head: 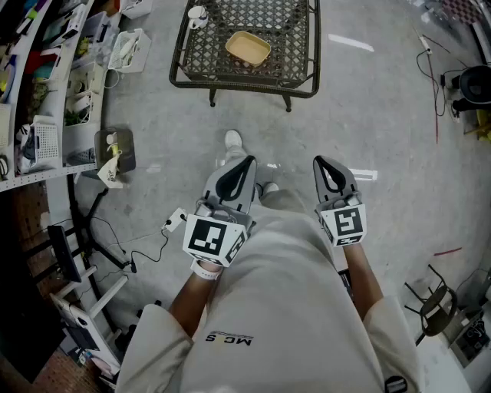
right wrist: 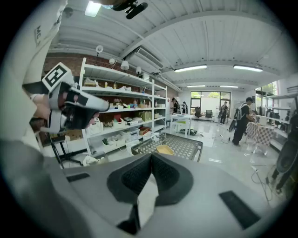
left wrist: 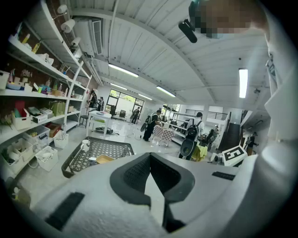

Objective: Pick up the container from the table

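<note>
The approach is judged not yet begun. The left gripper [head: 246, 163] and right gripper [head: 321, 162] are held near the body, fingers pressed together, empty. The container [head: 247, 47] lies well ahead on the mesh table [head: 205, 55]; closing in and spreading fingers is called for.

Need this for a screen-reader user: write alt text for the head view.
Looking down, a person holds the left gripper and right gripper, both shut and empty. Ahead stands a dark mesh table bearing a tan container and a white cup; cluttered shelves line the left.
</note>
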Tool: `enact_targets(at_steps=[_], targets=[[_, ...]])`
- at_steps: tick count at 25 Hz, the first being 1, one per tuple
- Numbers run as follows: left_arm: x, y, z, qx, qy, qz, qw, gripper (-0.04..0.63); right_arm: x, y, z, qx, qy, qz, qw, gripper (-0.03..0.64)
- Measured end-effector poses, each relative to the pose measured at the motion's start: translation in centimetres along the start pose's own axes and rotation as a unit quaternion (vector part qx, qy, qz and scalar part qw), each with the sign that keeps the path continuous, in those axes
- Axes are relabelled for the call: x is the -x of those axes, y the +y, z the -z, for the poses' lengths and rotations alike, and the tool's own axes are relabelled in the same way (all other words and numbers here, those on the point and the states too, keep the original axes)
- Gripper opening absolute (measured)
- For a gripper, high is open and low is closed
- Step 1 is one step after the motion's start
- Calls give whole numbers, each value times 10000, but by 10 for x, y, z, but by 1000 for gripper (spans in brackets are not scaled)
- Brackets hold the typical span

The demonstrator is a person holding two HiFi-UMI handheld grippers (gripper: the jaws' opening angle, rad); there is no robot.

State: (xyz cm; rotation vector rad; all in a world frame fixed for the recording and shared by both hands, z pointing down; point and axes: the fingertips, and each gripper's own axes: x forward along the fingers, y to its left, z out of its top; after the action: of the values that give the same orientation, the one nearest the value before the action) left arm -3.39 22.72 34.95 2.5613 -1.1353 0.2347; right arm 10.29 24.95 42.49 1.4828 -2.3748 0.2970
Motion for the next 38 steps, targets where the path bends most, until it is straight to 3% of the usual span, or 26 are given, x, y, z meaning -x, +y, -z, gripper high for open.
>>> enact_targets(at_steps=[6,14,25,38], targets=[[38,-12,-2,-96,-38,-281,9996,20,39,23,-36,-156,-425,-17,9990,17],[66,-9,0,-58,-218,-493,9985,20,48,54,-75,77,-882,-299,9956,17],[63,-27,7,-19,-245,-421,9988,20,74,48,-68,112,-990,-274,9946,17],[14,-57,1,-117,0,14,9999,20,82,-7,-66,-175,-994,99,9948,17]])
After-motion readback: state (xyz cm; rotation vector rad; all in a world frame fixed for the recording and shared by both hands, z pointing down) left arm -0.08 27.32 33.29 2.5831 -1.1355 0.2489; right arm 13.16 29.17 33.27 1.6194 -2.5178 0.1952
